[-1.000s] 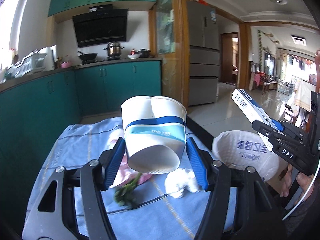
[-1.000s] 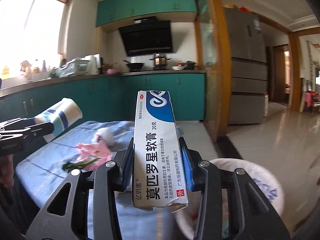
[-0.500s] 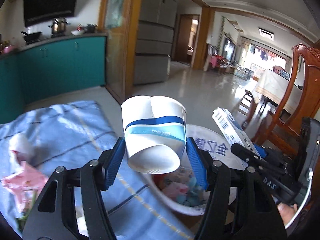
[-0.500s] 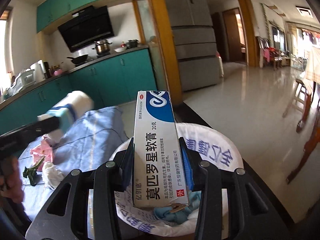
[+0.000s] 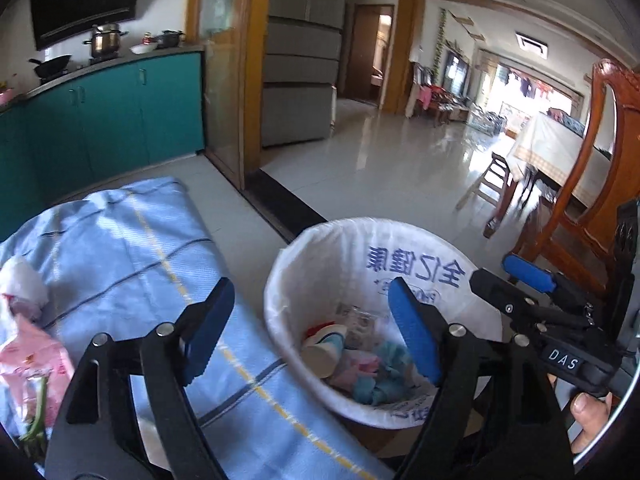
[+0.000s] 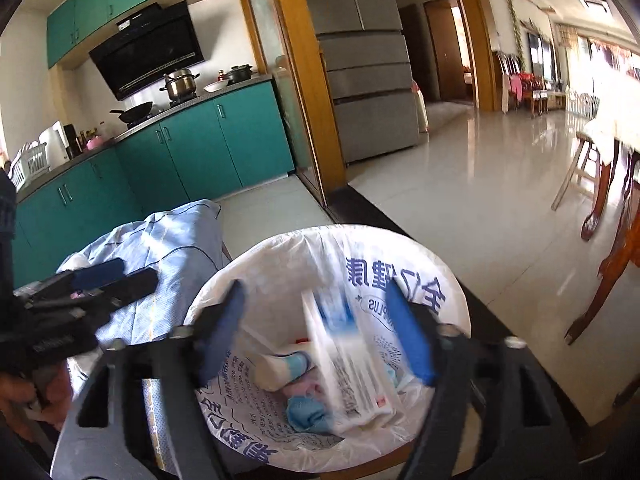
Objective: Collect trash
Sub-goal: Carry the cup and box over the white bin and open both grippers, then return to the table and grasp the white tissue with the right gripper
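The round trash bin, lined with a thin white plastic bag that has blue printed letters, is the landmark here. The left gripper hangs over the edge of the bin nearest the table; its jaws are opening and nothing is between the blue ribbed pads. Inside the bin lies the paper cup, on its side, white with a blue band, on top of soft crumpled blue and pink scraps. The right gripper is above the bin; its jaws are opening too, and the long flat cardboard box, blurred, is between them but touches no pad, with its lower end already in the bin. Left of the bin, a light blue checked cloth covers the table. On it, far from the bin, lie a pink wrapper and a white crumpled tissue.
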